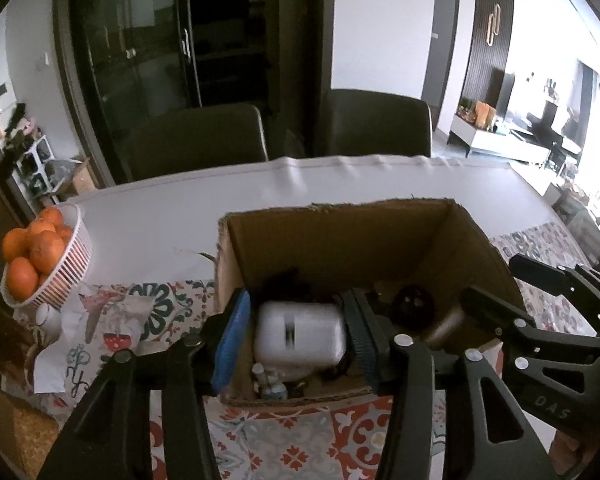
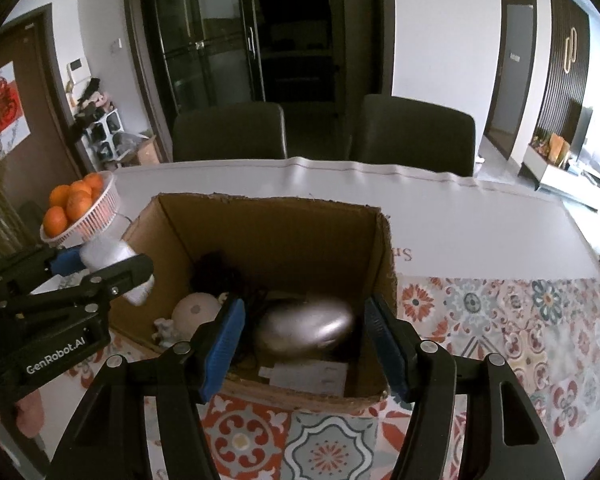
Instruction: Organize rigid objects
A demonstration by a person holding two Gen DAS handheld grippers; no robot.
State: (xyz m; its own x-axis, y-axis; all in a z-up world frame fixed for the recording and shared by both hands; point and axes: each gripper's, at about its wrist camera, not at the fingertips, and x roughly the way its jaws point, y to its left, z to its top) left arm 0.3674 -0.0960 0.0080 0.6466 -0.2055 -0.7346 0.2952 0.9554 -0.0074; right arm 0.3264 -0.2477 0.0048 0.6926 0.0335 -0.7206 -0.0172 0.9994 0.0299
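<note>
Your left hand-held gripper holds a white container between its pads, poised over the open cardboard box on the bench. Your right hand-held gripper has a blurred silvery oval object between its fingers; whether they press it, you cannot tell.

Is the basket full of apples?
No, the white basket holds round orange fruits, not apples.
</note>
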